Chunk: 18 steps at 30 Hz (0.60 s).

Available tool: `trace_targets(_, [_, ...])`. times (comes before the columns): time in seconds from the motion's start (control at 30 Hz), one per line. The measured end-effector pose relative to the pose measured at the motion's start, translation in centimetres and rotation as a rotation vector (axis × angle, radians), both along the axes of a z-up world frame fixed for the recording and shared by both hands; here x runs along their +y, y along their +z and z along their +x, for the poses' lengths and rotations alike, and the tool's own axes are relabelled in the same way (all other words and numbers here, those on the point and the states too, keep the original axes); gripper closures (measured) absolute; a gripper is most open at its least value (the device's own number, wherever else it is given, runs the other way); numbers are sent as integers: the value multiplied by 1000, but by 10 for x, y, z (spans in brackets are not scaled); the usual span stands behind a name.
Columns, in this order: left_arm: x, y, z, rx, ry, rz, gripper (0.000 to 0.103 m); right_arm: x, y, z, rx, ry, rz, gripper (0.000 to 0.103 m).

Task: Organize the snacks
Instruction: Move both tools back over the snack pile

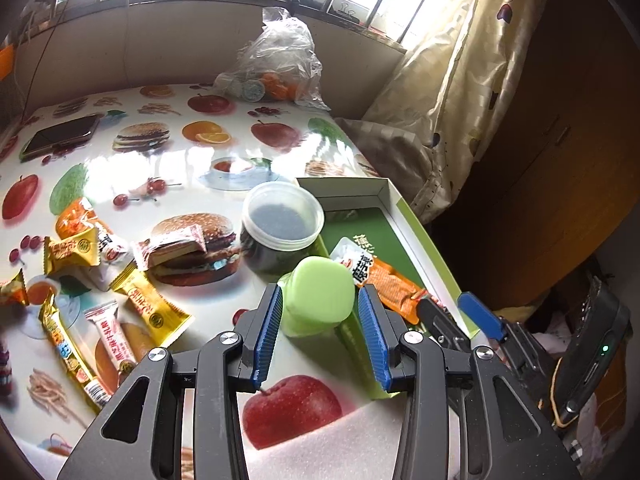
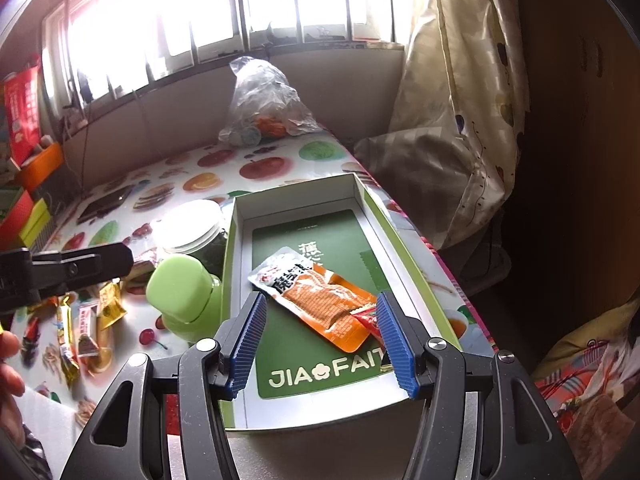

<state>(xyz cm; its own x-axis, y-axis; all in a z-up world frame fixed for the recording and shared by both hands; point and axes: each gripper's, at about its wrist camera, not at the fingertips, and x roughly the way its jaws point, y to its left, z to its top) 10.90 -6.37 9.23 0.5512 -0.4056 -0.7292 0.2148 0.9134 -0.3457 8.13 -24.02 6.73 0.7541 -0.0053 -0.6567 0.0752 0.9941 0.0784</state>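
**Both grippers empty over the table, orange packet in the box**

Left gripper (image 1: 318, 324): jaws about half open, nothing gripped. The green bottle (image 1: 316, 296) shows between the blue pads in the left wrist view, but it stands on the table (image 1: 192, 160) below them, pads not pressing on it.

Right gripper (image 2: 320, 340): jaws wide apart, nothing between them. It hangs over the open box (image 2: 308, 208), which has a green liner. Orange snack packet (image 2: 320, 296) lies flat on the liner, a small red packet (image 2: 366, 318) touching its near right corner, by the right pad.

Box sits at the table's right edge. Bottle stands just left of the box wall; a clear-lidded jar (image 1: 282, 220) stands right behind the bottle, also against the box.

Loose snacks (image 1: 100, 280) are scattered on the table's left part, well apart from the box: yellow, pink-white and orange wrappers. Phone (image 1: 62, 136) at far left, plastic bag (image 1: 276, 64) at the far edge under the window.
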Motion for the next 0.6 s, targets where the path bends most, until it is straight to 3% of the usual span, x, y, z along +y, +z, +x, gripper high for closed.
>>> trace_targets(0.6, [44, -12, -40, 1, 86, 58, 62, 54, 5, -17, -10, 110, 3, 46])
